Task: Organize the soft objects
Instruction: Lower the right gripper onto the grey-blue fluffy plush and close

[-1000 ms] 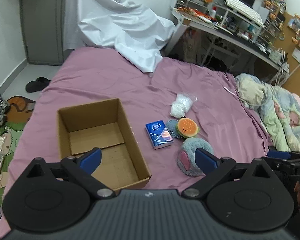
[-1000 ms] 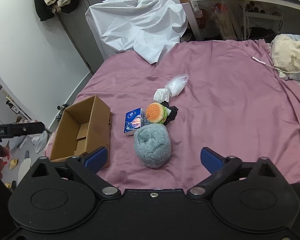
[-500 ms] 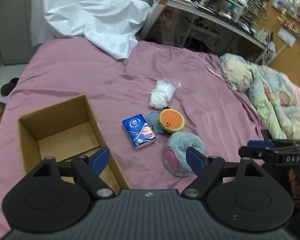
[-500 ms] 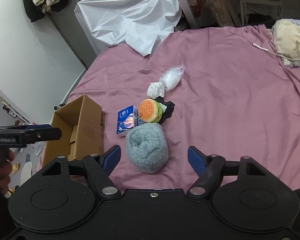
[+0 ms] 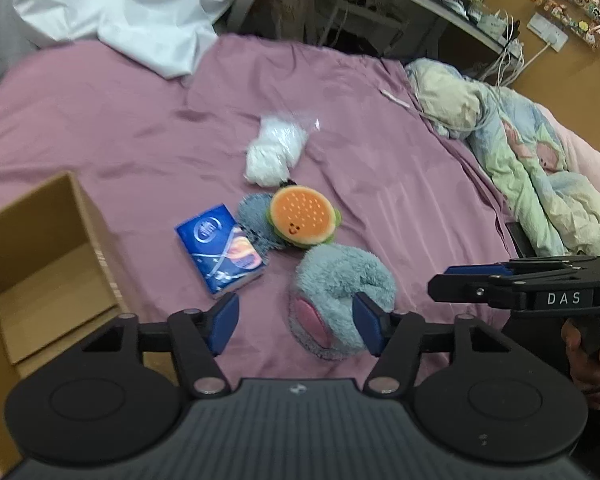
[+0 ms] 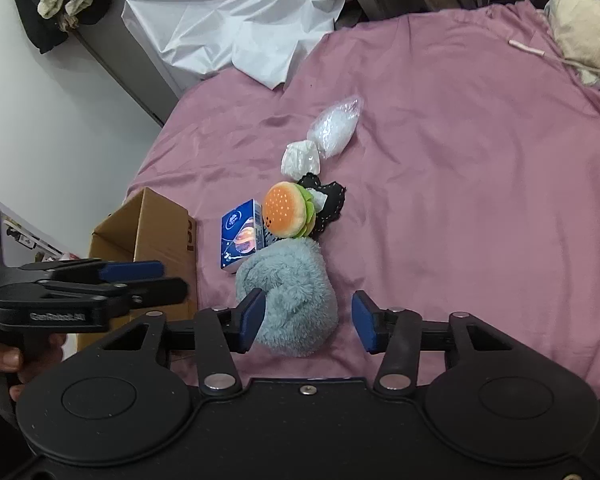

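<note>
Between our right claw (image 6: 306,322), spread wide and empty, lies the grey fluffy slipper (image 6: 290,296) on the bed (image 6: 460,200): light, squashy, best pinched across its plush middle. Our left claw (image 5: 296,326) gapes too. Beyond sit the burger plush (image 6: 288,215) and cardboard box (image 6: 156,236).

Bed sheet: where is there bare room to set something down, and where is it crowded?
Bare sheet runs right of the clear bag, up to the cream bedding. The cardboard box floor looks bare. Crowded: tissue pack, burger plush and grey fluffy plush huddle together, touching.
</note>
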